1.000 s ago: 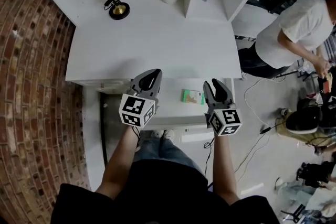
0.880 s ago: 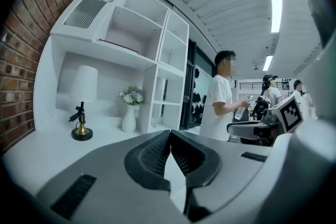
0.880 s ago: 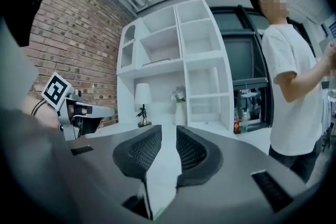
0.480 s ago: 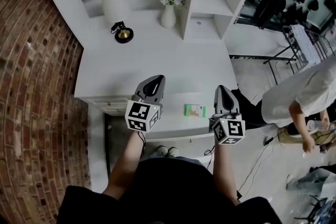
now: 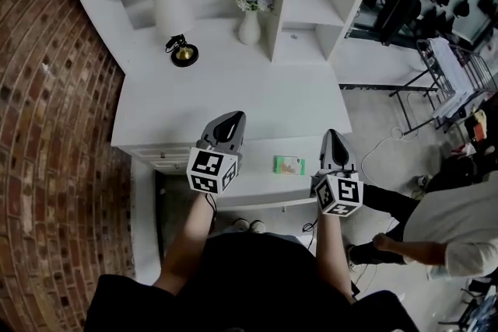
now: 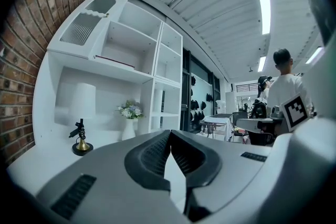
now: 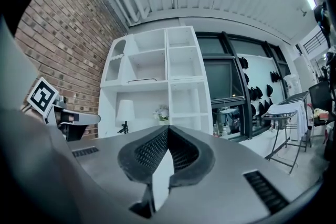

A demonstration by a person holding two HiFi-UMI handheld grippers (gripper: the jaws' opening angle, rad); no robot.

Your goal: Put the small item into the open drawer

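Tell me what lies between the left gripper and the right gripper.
The head view shows the small green item lying in the open drawer, between the left gripper and the right gripper. Nothing else lies there.

Worktop point(image 5: 233, 97): middle is left bare. Rear is occupied by table lamp point(image 5: 174, 14) and flower vase point(image 5: 249, 26); rear right is closed off by shelf unit point(image 5: 311, 8). Open drawer point(image 5: 253, 169) is left unobstructed from above.
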